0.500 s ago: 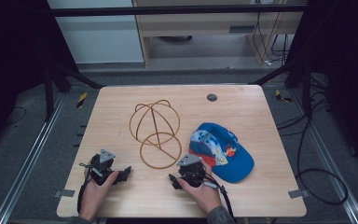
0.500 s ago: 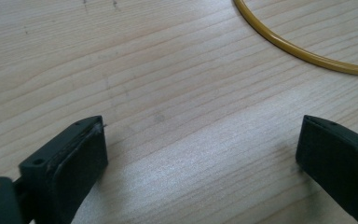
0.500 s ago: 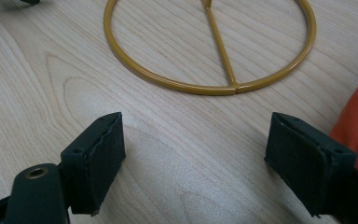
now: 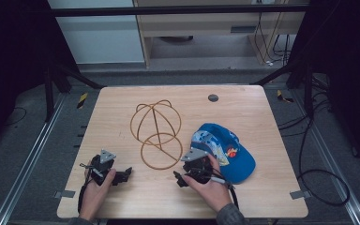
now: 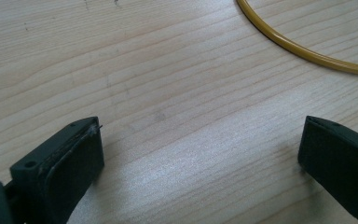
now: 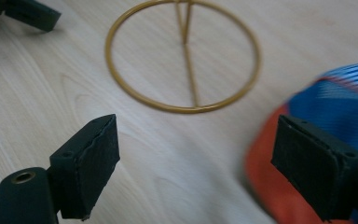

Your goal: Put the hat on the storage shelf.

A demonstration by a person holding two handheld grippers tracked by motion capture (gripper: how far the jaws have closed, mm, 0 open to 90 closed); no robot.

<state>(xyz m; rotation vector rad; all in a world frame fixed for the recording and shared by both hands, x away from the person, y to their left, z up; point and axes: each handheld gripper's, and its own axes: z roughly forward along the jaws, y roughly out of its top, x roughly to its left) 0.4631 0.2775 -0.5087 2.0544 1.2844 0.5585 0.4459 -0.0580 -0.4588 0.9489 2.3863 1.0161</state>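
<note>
Grippers both gape empty: your left [image 4: 122, 176] sits left of the wire stand [image 4: 157, 133], your right [image 4: 182, 177] beside the cap [image 4: 232, 154]

A light wood-grain tabletop [image 4: 122, 117] carries a small dark round disc [image 4: 213, 98] near its far edge. Yellow-black striped tape [image 4: 82, 100] marks the grey floor; cables [image 4: 309, 145] trail at right.

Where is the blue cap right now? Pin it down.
In the high view the blue cap lies on the table's right half, just right of the wire hat stand, beside the right gripper.
</note>
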